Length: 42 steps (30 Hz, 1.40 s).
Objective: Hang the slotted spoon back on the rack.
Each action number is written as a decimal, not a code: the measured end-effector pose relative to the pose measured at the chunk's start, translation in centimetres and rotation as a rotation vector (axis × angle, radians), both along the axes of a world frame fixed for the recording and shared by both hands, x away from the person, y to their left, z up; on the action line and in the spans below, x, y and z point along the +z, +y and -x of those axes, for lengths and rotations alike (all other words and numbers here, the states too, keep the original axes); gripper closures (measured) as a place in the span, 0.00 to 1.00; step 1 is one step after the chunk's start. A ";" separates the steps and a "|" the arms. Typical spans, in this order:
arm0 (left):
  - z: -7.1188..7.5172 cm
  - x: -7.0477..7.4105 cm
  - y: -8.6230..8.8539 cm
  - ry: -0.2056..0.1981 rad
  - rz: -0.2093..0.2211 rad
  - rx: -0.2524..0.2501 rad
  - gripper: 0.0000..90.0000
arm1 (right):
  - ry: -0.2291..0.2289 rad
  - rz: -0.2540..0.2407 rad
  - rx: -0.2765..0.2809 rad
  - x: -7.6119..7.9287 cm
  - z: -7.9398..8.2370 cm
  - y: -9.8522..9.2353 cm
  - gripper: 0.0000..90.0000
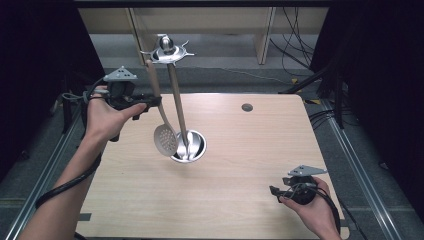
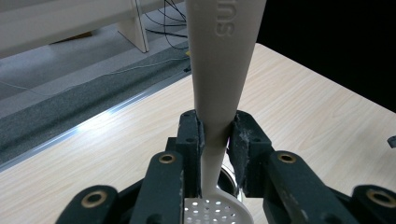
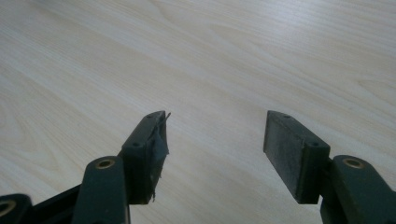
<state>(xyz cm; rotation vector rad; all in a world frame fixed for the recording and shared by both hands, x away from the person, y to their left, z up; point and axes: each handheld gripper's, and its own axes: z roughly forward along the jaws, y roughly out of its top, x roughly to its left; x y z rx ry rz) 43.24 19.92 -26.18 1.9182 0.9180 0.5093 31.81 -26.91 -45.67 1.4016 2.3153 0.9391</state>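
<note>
A beige slotted spoon (image 1: pixel 163 131) hangs upright beside the pole of a metal utensil stand (image 1: pixel 178 102). The stand's round base (image 1: pixel 196 146) sits mid-table, and its hooked top (image 1: pixel 167 50) is level with the spoon's handle end. My left gripper (image 1: pixel 155 101) is shut on the spoon's handle, coming in from the left. In the left gripper view the handle (image 2: pixel 224 70) is pinched between the pads (image 2: pixel 191 135), with the perforated bowl (image 2: pixel 217 211) below. My right gripper (image 1: pixel 274 191) rests at the table's near right. It is open (image 3: pixel 215 140) over bare wood with nothing between its jaws.
The light wooden table (image 1: pixel 250 160) has a small round grommet (image 1: pixel 247 107) at its far middle. Cables (image 1: pixel 300 75) run across the floor at the back right. A wooden bench frame (image 1: pixel 262 40) stands behind the table. Dark curtains flank both sides.
</note>
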 end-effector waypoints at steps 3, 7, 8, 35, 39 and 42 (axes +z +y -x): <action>-0.1 -0.1 -0.1 0.001 0.001 0.002 0.82 | 0.000 0.000 0.000 0.0 0.0 0.0 0.45; -0.1 -0.3 -0.3 -0.001 0.007 0.003 0.82 | 0.002 -0.001 0.000 0.0 0.0 0.0 0.45; -0.1 -0.4 -0.4 -0.001 0.012 0.004 0.82 | 0.000 0.000 0.000 0.0 0.0 0.0 0.45; 1.5 -1.3 1.0 -0.158 0.038 0.031 0.48 | -0.011 -0.008 -0.012 0.2 0.0 0.0 0.45; 2.3 -1.7 1.4 -0.182 0.039 0.027 0.43 | -0.027 -0.005 0.003 0.1 -0.1 -0.1 0.45; 3.4 -2.2 2.0 -0.193 0.049 0.026 0.40 | -0.011 -0.011 -0.012 0.2 0.0 -0.1 0.45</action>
